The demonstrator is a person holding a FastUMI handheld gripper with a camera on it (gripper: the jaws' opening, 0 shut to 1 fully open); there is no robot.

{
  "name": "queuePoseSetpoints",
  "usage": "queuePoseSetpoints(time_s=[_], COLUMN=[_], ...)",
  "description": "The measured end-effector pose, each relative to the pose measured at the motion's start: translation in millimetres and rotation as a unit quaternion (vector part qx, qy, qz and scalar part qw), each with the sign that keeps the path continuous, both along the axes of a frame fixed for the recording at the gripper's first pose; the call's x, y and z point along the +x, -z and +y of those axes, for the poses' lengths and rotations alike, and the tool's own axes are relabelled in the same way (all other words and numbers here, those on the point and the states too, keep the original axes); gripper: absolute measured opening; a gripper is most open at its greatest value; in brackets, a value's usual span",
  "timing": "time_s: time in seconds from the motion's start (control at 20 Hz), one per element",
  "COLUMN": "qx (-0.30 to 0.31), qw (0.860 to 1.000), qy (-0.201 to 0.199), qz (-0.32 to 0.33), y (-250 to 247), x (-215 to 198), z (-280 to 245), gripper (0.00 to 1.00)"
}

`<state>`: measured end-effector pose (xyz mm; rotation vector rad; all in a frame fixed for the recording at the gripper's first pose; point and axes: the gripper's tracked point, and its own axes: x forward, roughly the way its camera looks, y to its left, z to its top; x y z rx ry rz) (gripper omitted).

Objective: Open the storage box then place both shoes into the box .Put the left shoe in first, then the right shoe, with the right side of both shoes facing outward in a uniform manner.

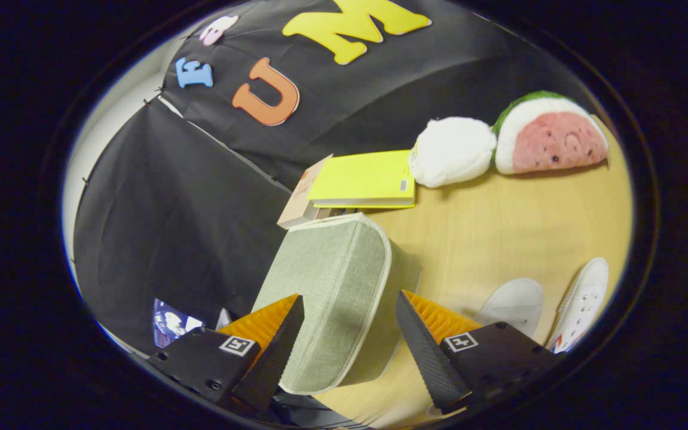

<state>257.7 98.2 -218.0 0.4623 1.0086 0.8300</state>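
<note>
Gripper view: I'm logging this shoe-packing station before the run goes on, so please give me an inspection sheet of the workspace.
Surface: light wooden tabletop, bare between the items.
Job's things: grey-green fabric storage box with pale piping, lid down, between the fingers; pair of white lace-up shoes beside it, outside the box.
Clutter: yellow book lying on a tan cardboard box beyond the storage box; white plush toy and watermelon-slice plush toy further back.
Grippers: gripper open, fingers either side of the storage box; contact cannot be told.
Cables: nothing seen.
Surroundings: black cloth booth wall behind the table.
</note>
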Motion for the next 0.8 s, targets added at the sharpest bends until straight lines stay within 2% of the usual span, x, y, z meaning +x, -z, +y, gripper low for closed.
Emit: queuePoseSetpoints(time_s=[0.15, 0.35, 0.5, 0.65, 0.8], qx=[0.06, 0.159, 0.191, 0.195, 0.198], qw=[0.995, 0.969, 0.956, 0.953, 0.951], qy=[-0.046, -0.086, -0.102, -0.113, -0.123], qz=[0.069, 0.17, 0.197, 0.202, 0.202], y=[17.4, 20.2, 15.0, 7.7, 1.8], x=[1.8, 8.1, 11.0, 6.9, -3.3], z=[6.3, 19.6, 28.1, 26.0, 18.8], gripper=[0.99, 0.98, 0.97, 0.67, 0.62])
